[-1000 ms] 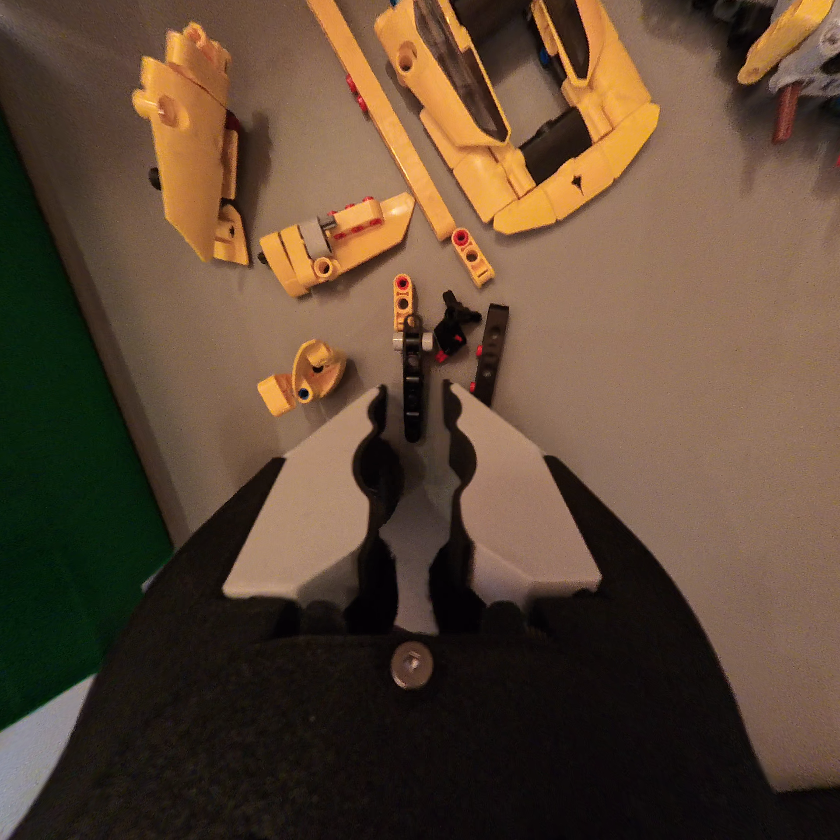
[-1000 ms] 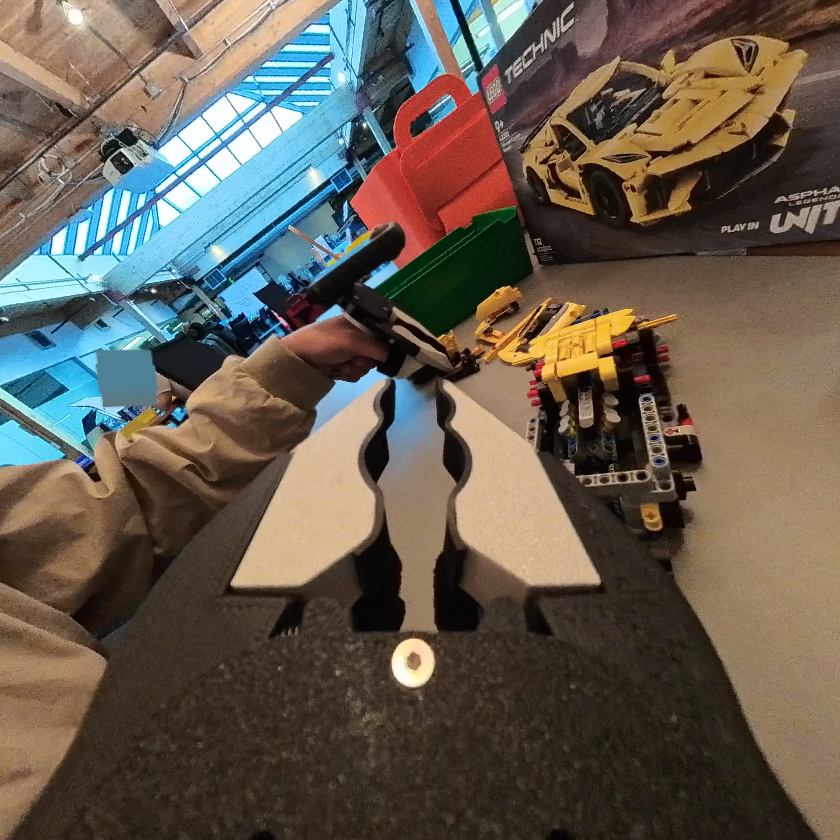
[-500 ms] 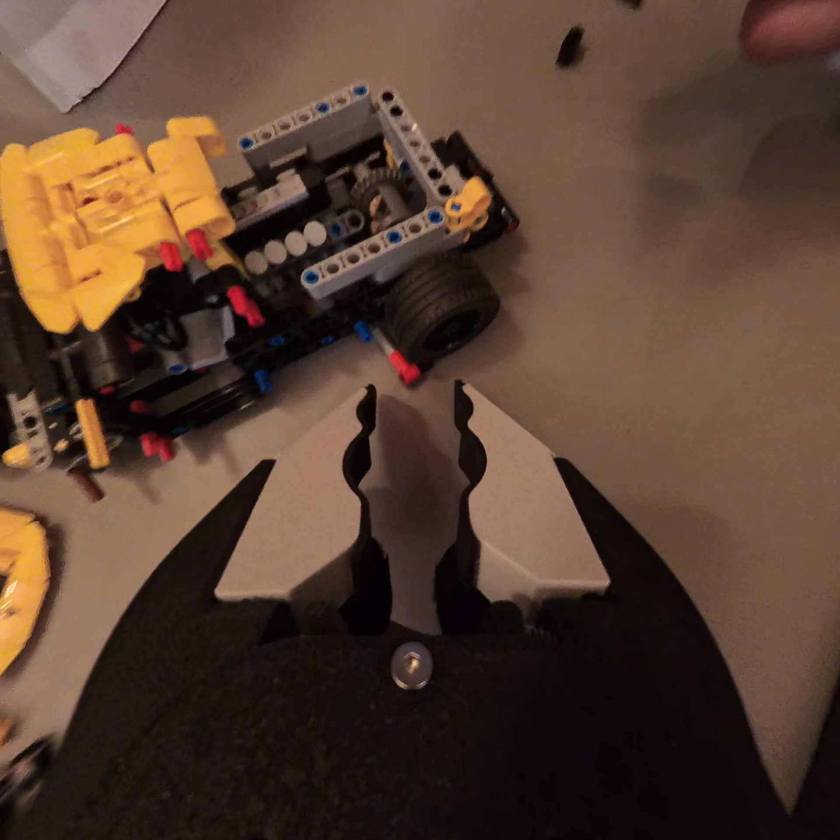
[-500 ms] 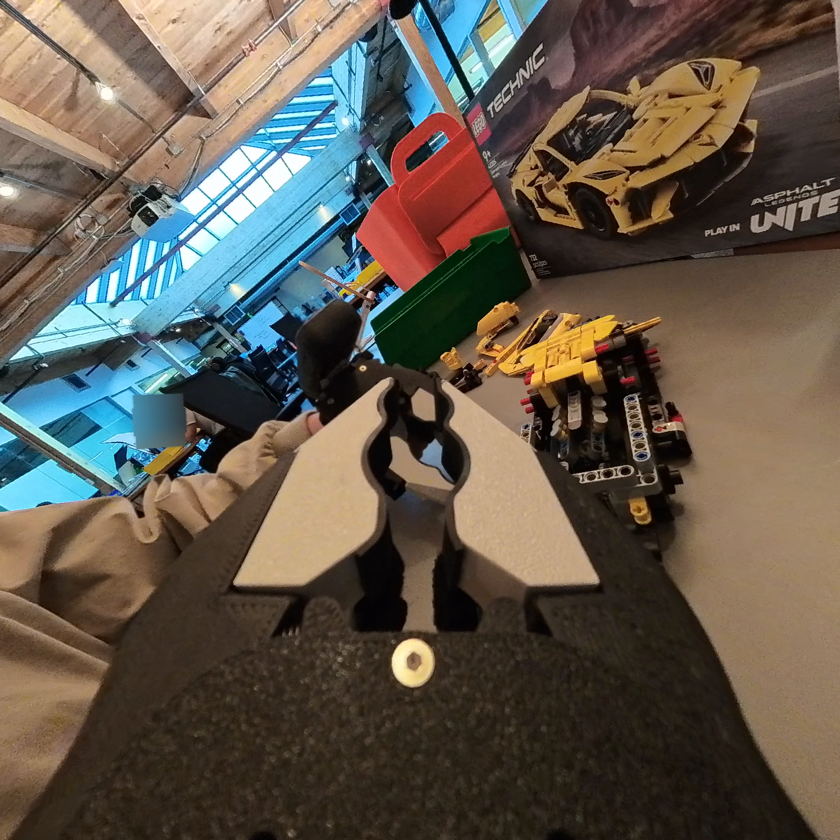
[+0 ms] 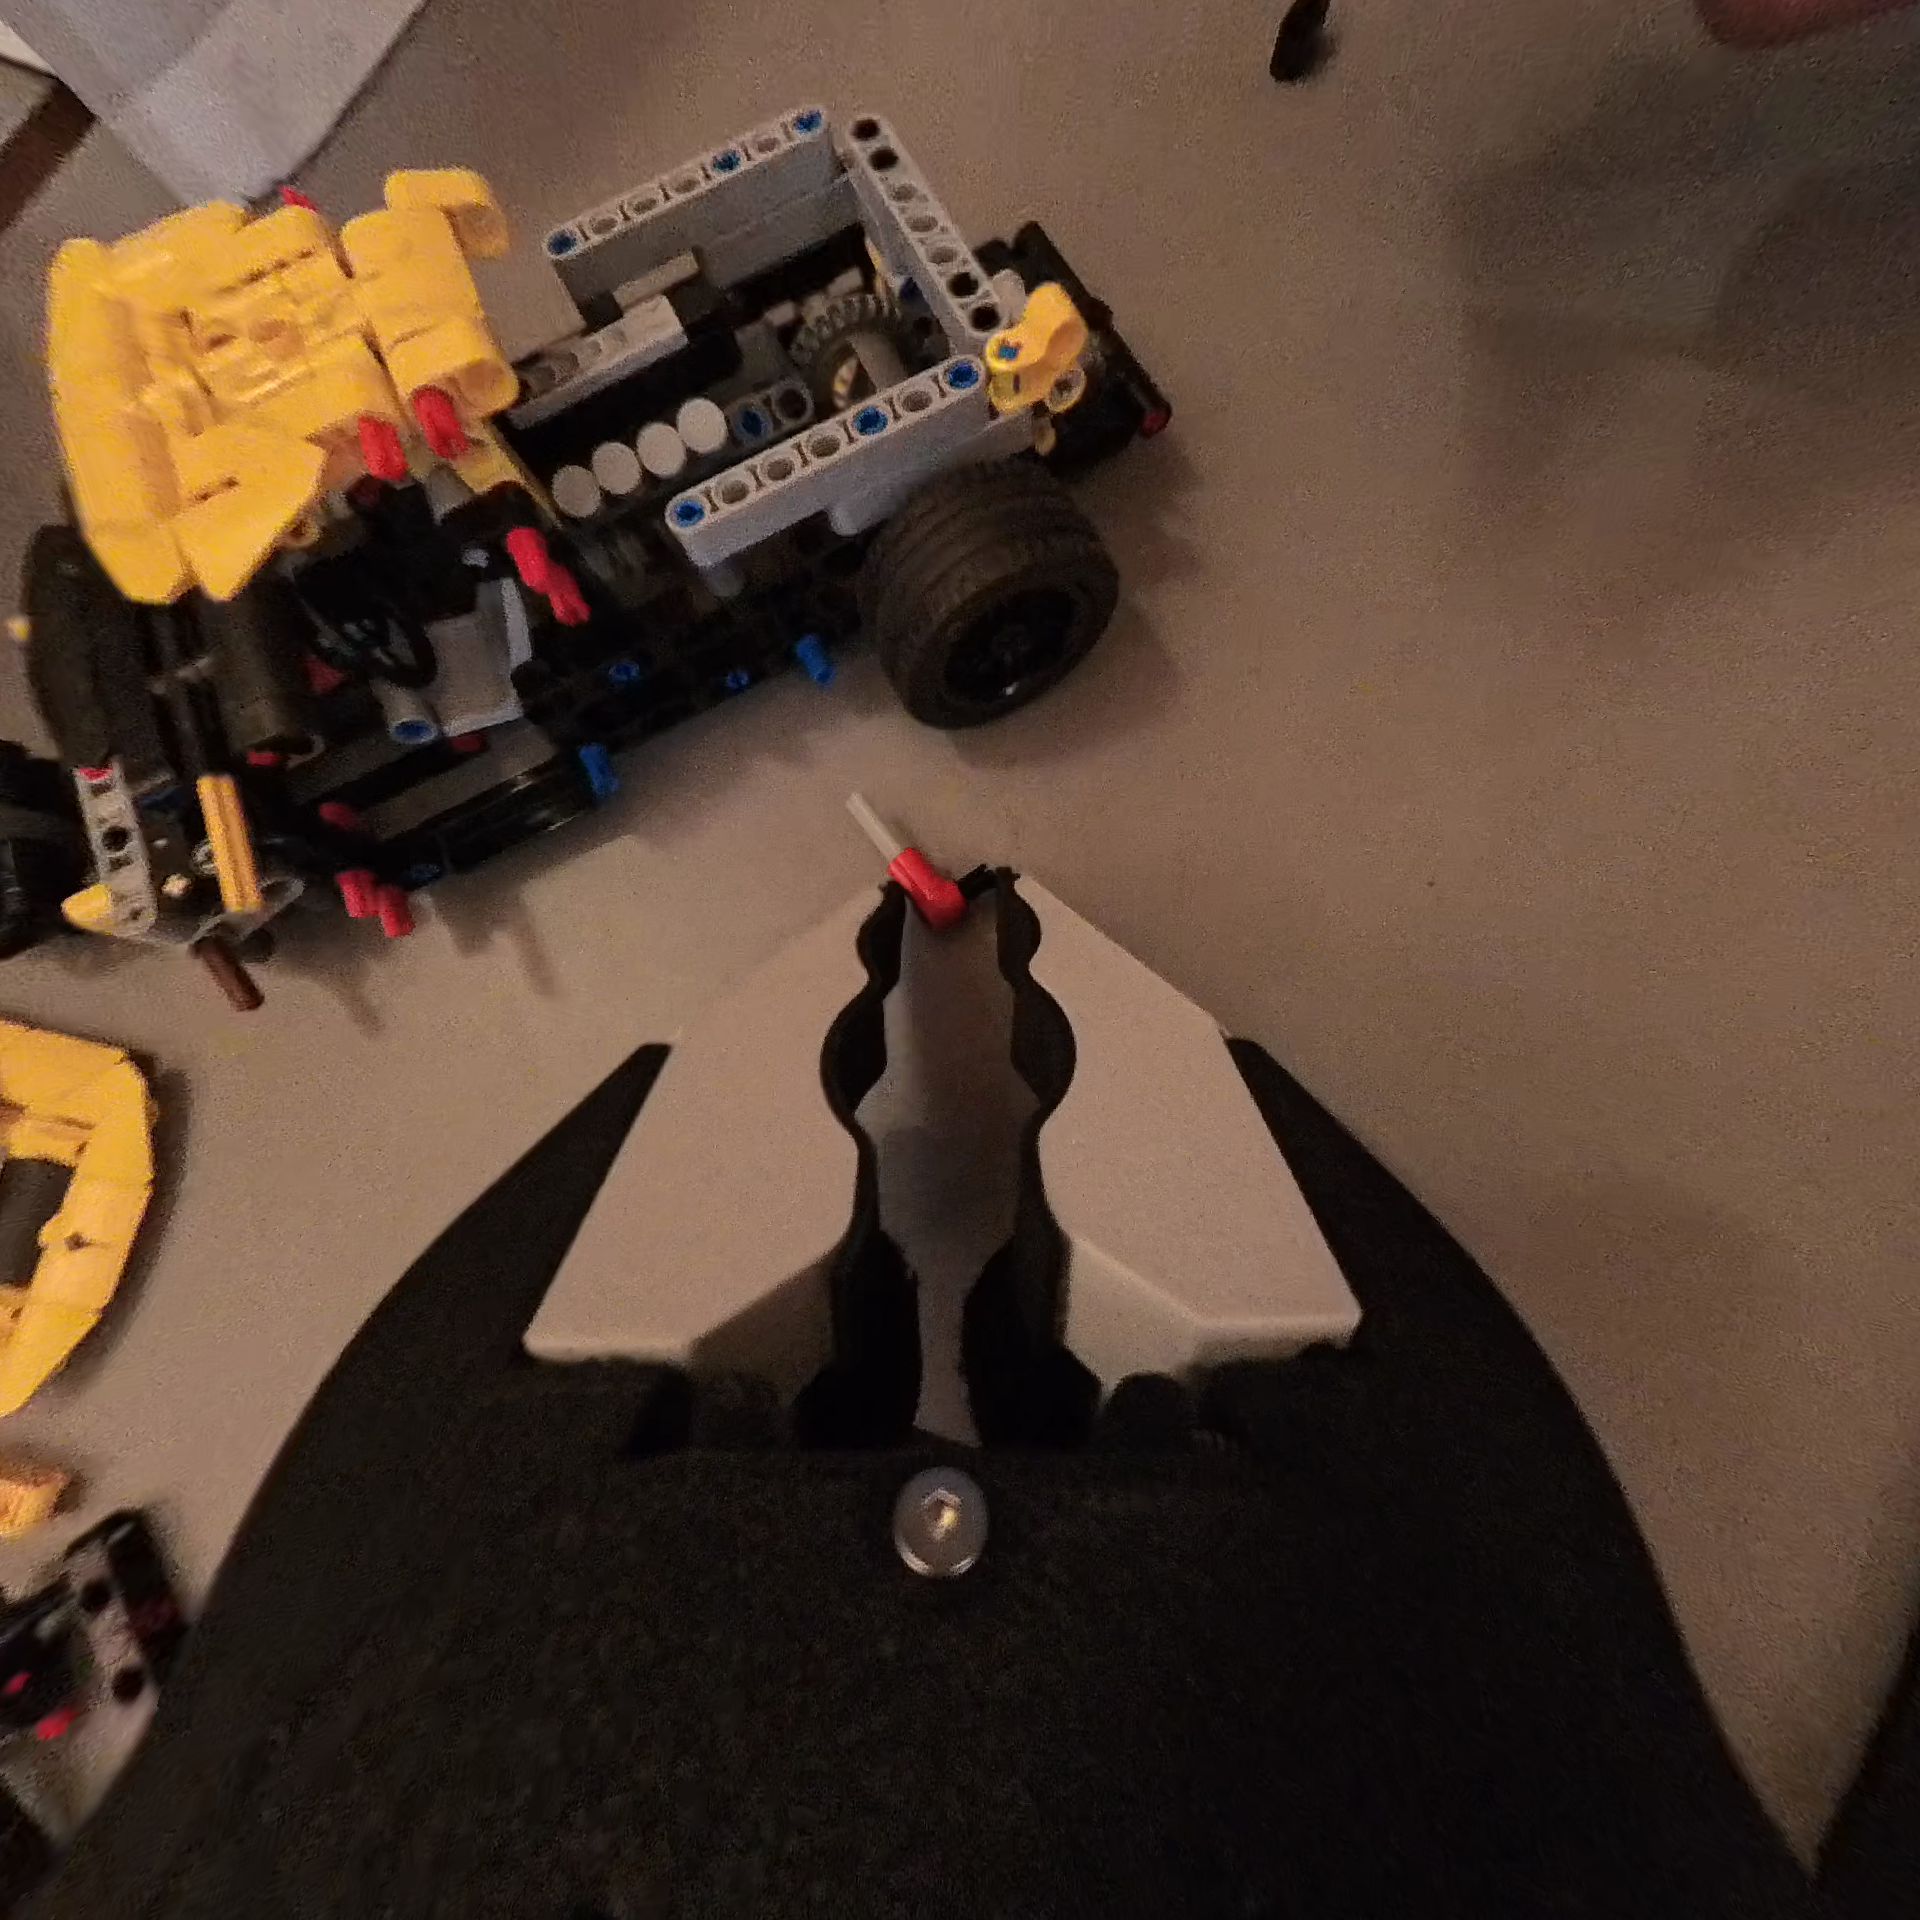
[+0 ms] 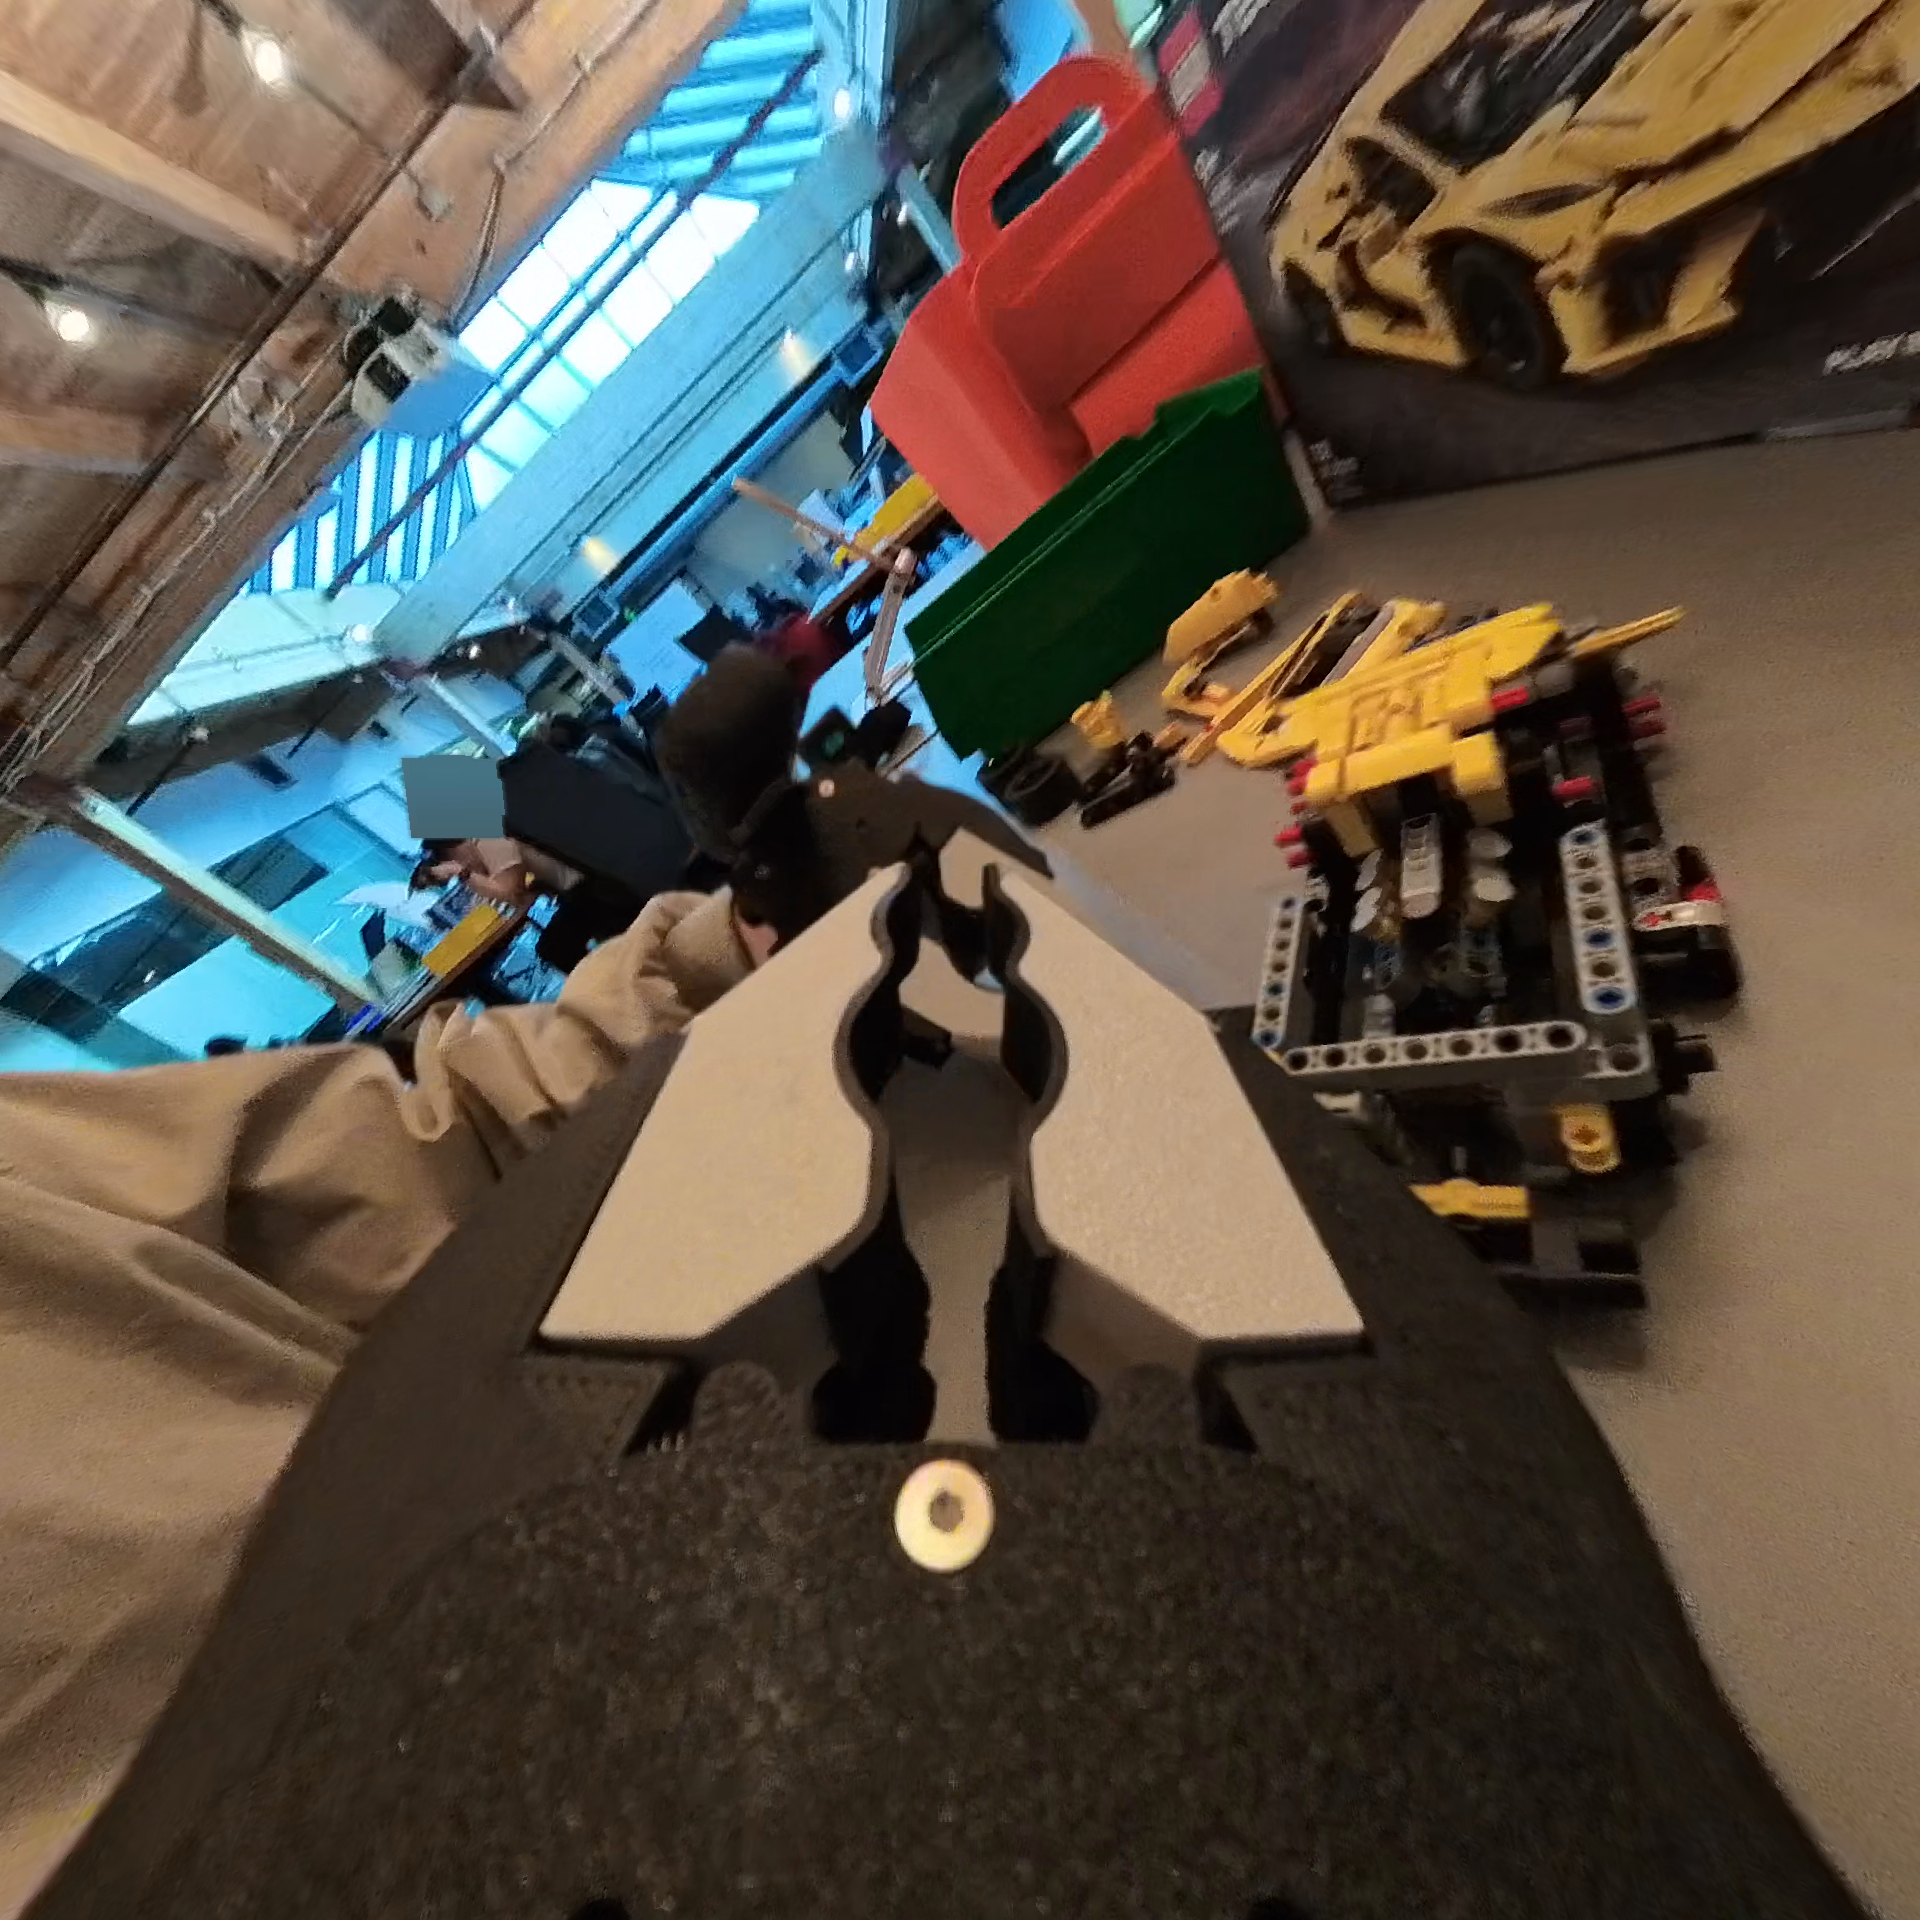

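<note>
My left gripper (image 5: 943, 891) is shut on a small red piece (image 5: 925, 883) with a white pin sticking out ahead of the tips. It hangs over the grey table, just short of the black rear wheel (image 5: 992, 592) of a part-built brick car chassis (image 5: 727, 468) with grey beams and yellow panels. My right gripper (image 6: 945, 883) is open by a narrow gap and holds nothing. It points at the left gripper (image 6: 862, 831), which a hand in a beige sleeve (image 6: 260, 1195) holds close ahead. The chassis (image 6: 1455, 935) stands to its right.
A yellow body shell (image 5: 62, 1195) lies at the left edge and a black pin (image 5: 1299, 42) at the top. White paper (image 5: 208, 83) lies at the far left. The car's box (image 6: 1558, 208), a red case (image 6: 1060, 281), a green bin (image 6: 1122, 571) and loose yellow parts (image 6: 1216, 623) stand behind.
My left gripper left the loose small parts, came to the chassis' wheel and drew back a little with the red piece at its tips. The right gripper tilted and came closer to the left one.
</note>
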{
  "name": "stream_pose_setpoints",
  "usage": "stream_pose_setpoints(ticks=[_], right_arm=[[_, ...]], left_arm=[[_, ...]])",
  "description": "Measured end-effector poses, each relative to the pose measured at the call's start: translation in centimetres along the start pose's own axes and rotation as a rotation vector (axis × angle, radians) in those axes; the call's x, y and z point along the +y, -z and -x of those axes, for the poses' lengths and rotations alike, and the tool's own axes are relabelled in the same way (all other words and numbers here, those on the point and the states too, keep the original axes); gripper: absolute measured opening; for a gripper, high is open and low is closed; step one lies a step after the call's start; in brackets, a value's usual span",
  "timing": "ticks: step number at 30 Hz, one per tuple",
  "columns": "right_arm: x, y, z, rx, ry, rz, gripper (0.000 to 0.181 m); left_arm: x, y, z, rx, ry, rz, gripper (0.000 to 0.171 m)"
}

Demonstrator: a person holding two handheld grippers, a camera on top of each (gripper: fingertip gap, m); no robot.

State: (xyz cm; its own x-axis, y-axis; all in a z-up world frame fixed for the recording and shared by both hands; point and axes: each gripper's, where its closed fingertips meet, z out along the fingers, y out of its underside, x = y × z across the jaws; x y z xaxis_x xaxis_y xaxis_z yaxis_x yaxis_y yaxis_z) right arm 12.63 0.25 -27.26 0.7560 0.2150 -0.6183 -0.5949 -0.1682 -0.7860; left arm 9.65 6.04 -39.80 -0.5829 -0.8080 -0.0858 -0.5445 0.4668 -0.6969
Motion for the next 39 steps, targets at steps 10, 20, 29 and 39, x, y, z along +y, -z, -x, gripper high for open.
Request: stream_pose_setpoints(ticks=[10, 20, 29, 39], right_arm=[[2.2, -2.5, 3.3, -0.265, -0.191, 0.058, 0.019], [2.0, -2.3, 3.9, -0.265, -0.095, 0.037, 0.001], [2.3, -1.8, 6.1, -0.335, 0.052, 0.063, 0.002], [-1.3, -1.3, 4.6, -0.327, -0.111, -0.233, 0.002]], left_arm=[[-9.4, 8.0, -4.5, -0.185, -0.159, -0.457, 0.016], [-10.8, 7.5, -5.6, -0.159, -0.077, -0.504, 0.016], [-11.6, 8.9, -7.1, 0.411, 0.392, -0.757, 0.013], [-10.4, 7.3, -5.9, 0.391, 0.458, -0.742, 0.005]])
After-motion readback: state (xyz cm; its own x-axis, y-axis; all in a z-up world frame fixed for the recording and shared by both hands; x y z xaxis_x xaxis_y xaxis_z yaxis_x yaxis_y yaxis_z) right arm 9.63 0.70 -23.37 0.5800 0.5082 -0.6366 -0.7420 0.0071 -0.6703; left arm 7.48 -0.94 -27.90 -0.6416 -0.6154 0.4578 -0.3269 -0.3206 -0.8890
